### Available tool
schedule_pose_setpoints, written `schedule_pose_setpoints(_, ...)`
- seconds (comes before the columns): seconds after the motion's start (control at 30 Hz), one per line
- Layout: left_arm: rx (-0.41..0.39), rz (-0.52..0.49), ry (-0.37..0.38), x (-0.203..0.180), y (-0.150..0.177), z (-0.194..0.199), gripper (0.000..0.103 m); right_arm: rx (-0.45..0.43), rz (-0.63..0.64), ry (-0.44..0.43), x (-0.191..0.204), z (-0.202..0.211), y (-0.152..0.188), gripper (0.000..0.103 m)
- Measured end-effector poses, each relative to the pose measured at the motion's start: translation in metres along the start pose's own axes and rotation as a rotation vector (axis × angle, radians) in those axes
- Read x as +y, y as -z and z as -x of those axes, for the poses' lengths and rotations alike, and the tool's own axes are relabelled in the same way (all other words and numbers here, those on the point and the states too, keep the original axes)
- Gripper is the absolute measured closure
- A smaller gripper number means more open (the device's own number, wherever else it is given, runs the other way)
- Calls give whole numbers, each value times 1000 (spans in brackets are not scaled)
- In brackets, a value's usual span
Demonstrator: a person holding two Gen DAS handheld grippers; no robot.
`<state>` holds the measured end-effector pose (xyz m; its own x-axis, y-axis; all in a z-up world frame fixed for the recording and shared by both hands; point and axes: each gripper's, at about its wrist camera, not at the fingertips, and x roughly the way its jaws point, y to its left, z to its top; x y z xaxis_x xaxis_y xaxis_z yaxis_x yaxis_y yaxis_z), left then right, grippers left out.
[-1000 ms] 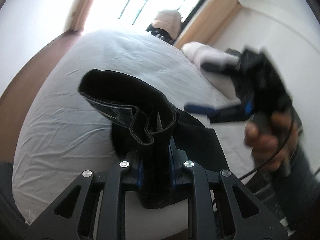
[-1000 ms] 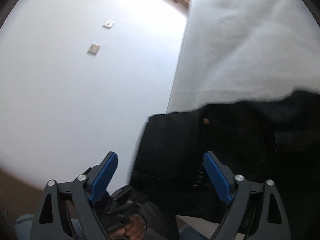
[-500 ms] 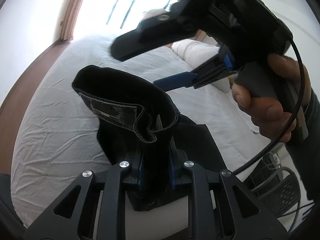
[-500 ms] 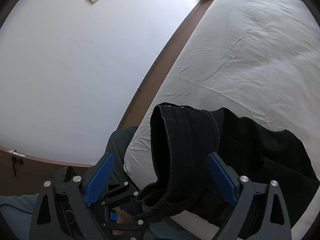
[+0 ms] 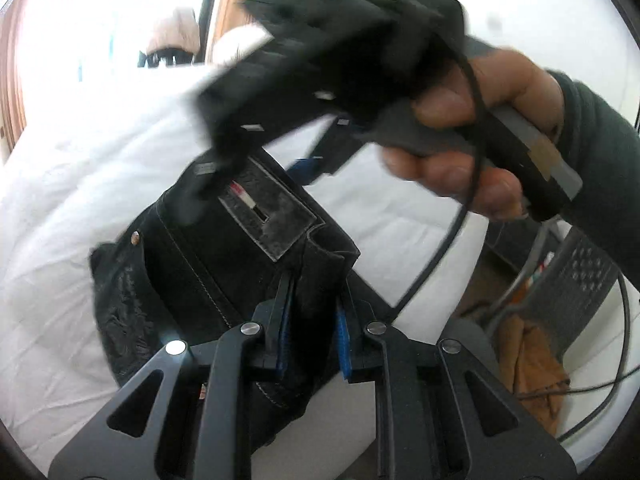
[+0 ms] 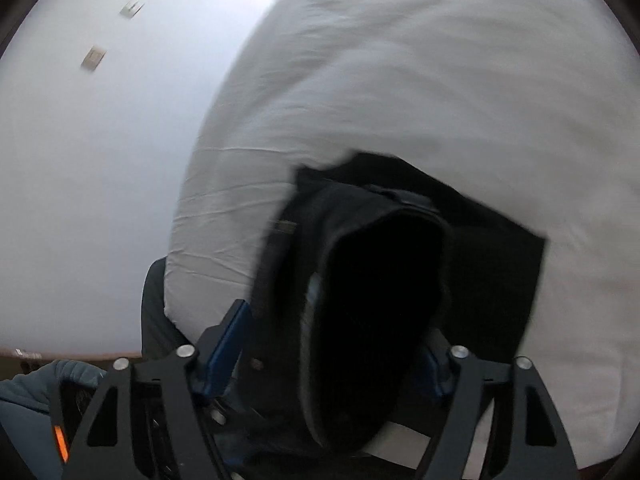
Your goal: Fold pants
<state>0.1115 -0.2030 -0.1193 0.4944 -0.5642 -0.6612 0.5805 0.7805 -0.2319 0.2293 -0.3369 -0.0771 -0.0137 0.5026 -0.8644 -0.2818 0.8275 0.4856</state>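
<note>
my left hand-held gripper (image 5: 312,320) is clamped on the waistband of the black pants (image 5: 224,264), lifted over the white bed (image 5: 72,184), while my right hand-held gripper (image 6: 332,344) has its jaws spread wide around the same bunched waistband, not yet pinching it, its leg still lying on the sheet.

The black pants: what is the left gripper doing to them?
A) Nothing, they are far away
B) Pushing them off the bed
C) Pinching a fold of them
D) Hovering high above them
C: in the left wrist view the left gripper has its blue pads pressed on a bunch of the black pants above the white bed.
</note>
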Motion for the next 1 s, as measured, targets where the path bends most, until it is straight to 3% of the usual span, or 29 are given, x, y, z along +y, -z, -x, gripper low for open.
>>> schedule_pose_setpoints(0.1,51,-10,-3,-6,2,-17,86,-39,-73,-58,-40,-2,16,44)
schedule_pose_setpoints(0.2,93,-24,-11,-12,2,-33,86,-64,-63,-68,-49,-6,23,69)
schedule_pose_setpoints(0.3,114,-27,-21,-15,0,-45,86,-78,-32,-45,-53,-15,22,78)
schedule_pose_setpoints(0.77,122,-112,1,-57,-23,-89,86,-181,-68,-47,-96,12,33,87)
schedule_pose_setpoints(1.0,184,-132,21,-58,-8,-133,86,-190,-141,-53,-128,-7,45,88)
